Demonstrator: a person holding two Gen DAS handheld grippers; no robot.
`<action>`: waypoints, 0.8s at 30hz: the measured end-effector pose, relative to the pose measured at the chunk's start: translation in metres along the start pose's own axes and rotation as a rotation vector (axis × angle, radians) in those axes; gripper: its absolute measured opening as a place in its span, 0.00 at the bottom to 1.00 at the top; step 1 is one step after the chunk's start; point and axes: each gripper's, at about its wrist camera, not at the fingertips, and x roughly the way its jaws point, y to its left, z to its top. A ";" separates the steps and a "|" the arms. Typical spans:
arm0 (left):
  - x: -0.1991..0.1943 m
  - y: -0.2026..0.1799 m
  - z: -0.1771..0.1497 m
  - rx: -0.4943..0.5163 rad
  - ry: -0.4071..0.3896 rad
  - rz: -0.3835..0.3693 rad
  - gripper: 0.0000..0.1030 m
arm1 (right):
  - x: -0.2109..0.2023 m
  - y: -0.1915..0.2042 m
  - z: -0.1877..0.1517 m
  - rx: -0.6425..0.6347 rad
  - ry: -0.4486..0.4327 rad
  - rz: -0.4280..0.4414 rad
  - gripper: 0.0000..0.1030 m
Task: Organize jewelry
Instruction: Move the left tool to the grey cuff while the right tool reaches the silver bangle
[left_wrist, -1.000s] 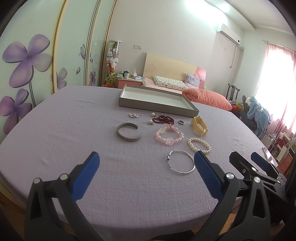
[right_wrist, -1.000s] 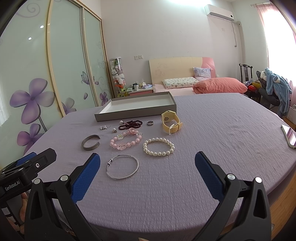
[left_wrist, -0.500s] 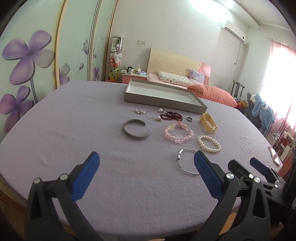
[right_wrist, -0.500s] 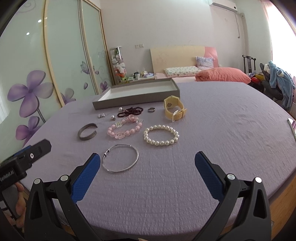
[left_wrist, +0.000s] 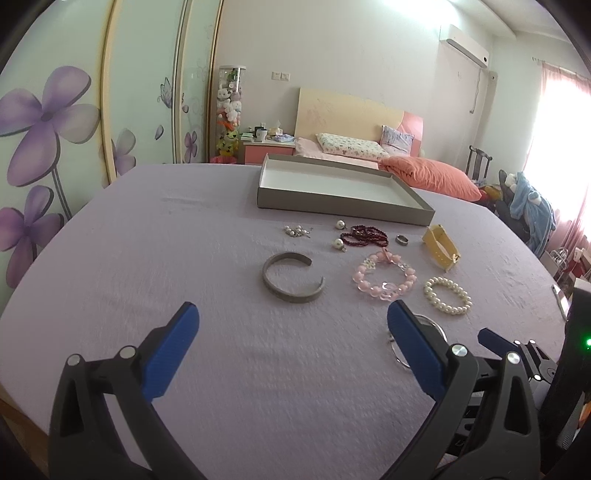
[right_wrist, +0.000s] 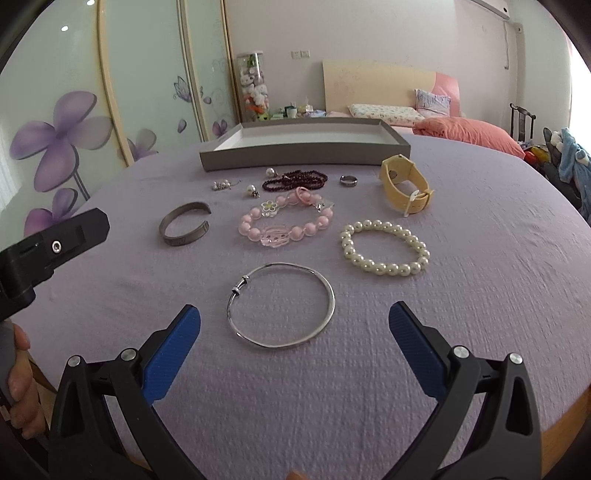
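Grey cuff (right_wrist: 184, 229): far left of the jewelry on the purple cloth (right_wrist: 480, 295), its gap turned toward the tray.
Silver bangle (right_wrist: 282, 306): flat, nearest the right gripper (right_wrist: 293, 332), clasp at its left.
Tray (right_wrist: 306, 151): long axis running left to right, behind the jewelry.
Change: both grippers have come closer; the bangle now lies just ahead of the right one.
Left gripper (left_wrist: 291, 334): jaws wide apart, holding nothing, above bare cloth.
Right gripper: jaws wide apart, holding nothing.
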 end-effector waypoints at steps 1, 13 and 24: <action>0.003 0.001 0.002 0.006 0.002 0.005 0.98 | 0.003 0.000 0.001 0.004 0.016 -0.001 0.99; 0.032 0.011 0.020 0.008 0.053 0.041 0.98 | 0.026 0.012 0.006 -0.046 0.125 -0.047 0.91; 0.068 0.009 0.028 0.060 0.131 0.075 0.98 | 0.027 0.008 0.010 -0.081 0.109 -0.002 0.73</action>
